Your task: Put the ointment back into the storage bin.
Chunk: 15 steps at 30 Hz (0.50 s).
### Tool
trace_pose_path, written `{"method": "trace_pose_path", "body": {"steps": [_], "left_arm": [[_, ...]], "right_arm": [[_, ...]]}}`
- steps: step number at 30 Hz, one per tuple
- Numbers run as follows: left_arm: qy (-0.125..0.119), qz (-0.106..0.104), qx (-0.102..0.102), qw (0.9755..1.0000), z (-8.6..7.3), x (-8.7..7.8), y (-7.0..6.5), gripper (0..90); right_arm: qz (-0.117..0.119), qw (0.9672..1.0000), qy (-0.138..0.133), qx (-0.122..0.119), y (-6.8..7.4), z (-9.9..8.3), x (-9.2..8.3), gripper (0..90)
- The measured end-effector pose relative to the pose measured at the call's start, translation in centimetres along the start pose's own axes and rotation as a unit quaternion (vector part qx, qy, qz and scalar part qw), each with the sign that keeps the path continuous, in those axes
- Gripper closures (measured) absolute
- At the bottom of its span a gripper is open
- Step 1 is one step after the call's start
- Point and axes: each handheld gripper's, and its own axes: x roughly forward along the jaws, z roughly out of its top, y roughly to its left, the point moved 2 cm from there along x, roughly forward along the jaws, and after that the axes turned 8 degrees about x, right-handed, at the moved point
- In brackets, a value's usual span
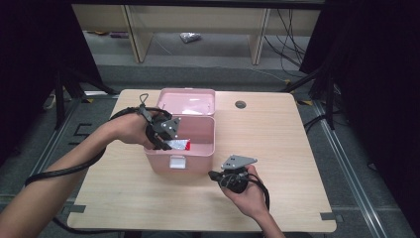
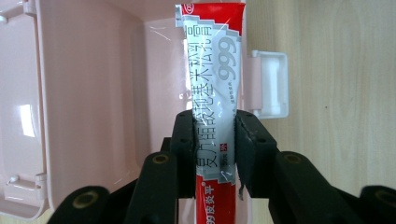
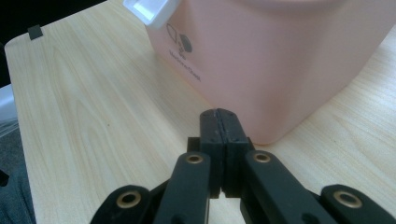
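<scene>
our left gripper (image 2: 215,140) clenched the sachet (image 2: 212,84) above the pink box (image 1: 198,148), right gripper (image 3: 219,126) shut empty; its thin grip risked slipping.

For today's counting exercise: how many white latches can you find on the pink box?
1. The white latch sits at the middle of the pink box's front wall, facing the person. Others may be hidden on its far sides.
</scene>
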Motion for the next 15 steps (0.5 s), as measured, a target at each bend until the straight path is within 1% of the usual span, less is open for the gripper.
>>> {"method": "trace_pose_path", "body": {"steps": [6,7,11,12,15], "left_arm": [[0.002,-0.005,-0.003,1.0,0.2,0.5,0.4,70.4],[0.002,-0.004,-0.002,1.0,0.2,0.6,0.4,70.4],[0.002,-0.008,-0.009,0.9999,0.2,0.9,0.7,70.4],[0.005,-0.009,-0.007,0.9999,0.1,0.9,0.8,70.4],[0.003,-0.01,-0.008,0.9999,0.2,1.2,1.0,70.4]], "right_arm": [[-0.001,1.0,-0.002,-0.001,0.0,0.0,0.0,90.0],[-0.001,1.0,-0.001,0.004,0.0,-0.1,0.0,90.0],[-0.001,1.0,0.002,0.005,0.0,-0.1,0.0,90.0],[-0.001,1.0,0.002,0.005,0.0,-0.1,0.0,90.0],[0.001,1.0,0.003,0.003,0.1,-0.1,0.0,90.0]]}}
